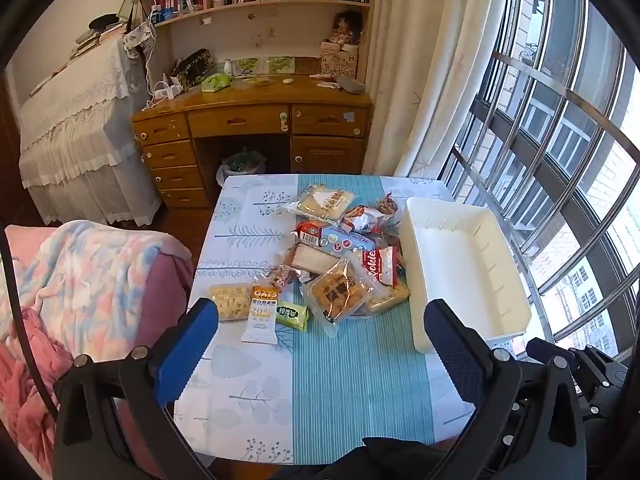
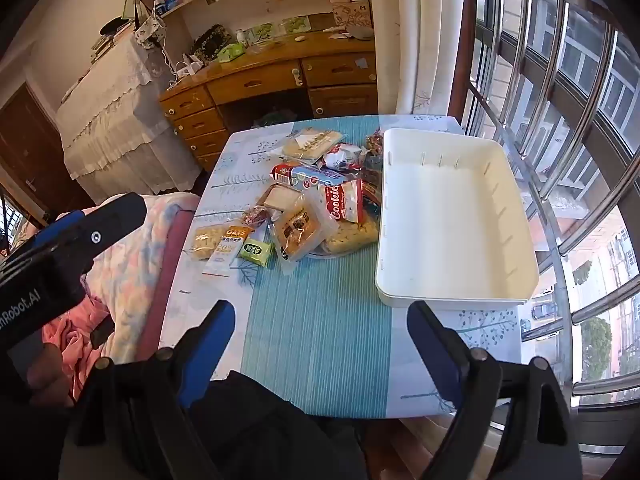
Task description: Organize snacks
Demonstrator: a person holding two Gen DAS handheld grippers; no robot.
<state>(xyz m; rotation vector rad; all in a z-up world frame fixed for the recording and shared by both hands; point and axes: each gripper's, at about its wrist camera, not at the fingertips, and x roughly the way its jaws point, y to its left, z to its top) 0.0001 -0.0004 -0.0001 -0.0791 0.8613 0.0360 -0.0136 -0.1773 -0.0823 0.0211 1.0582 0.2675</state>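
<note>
Right wrist view shows the desk (image 2: 316, 320) under its leaf-print cloth, and the white bin (image 2: 456, 220) on it serves as the landmark: empty, its long side running away from the camera. Just left of the bin, some packets touching its wall, lies the snack pile (image 2: 316, 204), with the red cookie packet (image 2: 344, 200) nearest the bin and a clear-wrapped pastry (image 2: 298, 232) in front of it. Farther left of the bin, apart from the heap, sit the oat bar (image 2: 228, 250) and the small green packet (image 2: 256, 252). Both tongs are released and hold nothing: the right tongs (image 2: 320, 340) hover over bare cloth on the near side of the bin, and the left tongs (image 1: 320, 340) hang likewise short of the pile. Nothing is sorted yet, so a good first pick is probably a loose top packet such as the pastry, gripped across its flat body rather than its slippery seal, then laid flat against one bin wall to leave room for rows.
</note>
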